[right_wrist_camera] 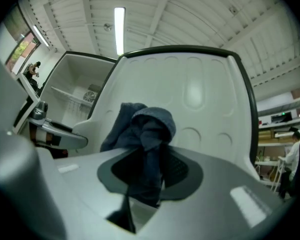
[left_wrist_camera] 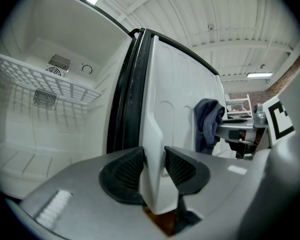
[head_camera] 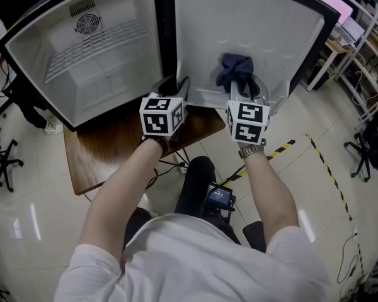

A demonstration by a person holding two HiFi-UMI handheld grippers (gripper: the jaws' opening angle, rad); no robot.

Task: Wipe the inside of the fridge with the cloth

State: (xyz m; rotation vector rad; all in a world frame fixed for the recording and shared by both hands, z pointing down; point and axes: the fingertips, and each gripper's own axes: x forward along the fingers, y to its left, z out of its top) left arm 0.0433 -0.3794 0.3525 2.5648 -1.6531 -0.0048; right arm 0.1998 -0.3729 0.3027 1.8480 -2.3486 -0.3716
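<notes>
A small white fridge [head_camera: 94,61] stands on a wooden table with its door [head_camera: 258,36] swung wide open. My left gripper [head_camera: 175,92] is shut on the door's white inner edge [left_wrist_camera: 152,134], one pad on either side of it, near the hinge side. My right gripper [head_camera: 244,92] is shut on a dark blue cloth [head_camera: 235,69], which bunches up against the door's inner panel. The right gripper view shows the cloth [right_wrist_camera: 145,129] hanging between the jaws [right_wrist_camera: 150,171], in front of the door's moulded liner [right_wrist_camera: 200,94]. The left gripper view shows the same cloth [left_wrist_camera: 207,124] off to the right.
A white wire shelf [left_wrist_camera: 45,81] crosses the fridge's cavity, with a fan vent behind it. The wooden table [head_camera: 107,153] juts out toward me. Black-and-yellow floor tape [head_camera: 283,148] runs to the right. An office chair [head_camera: 3,162] is at the left and shelving racks [head_camera: 359,36] at the right.
</notes>
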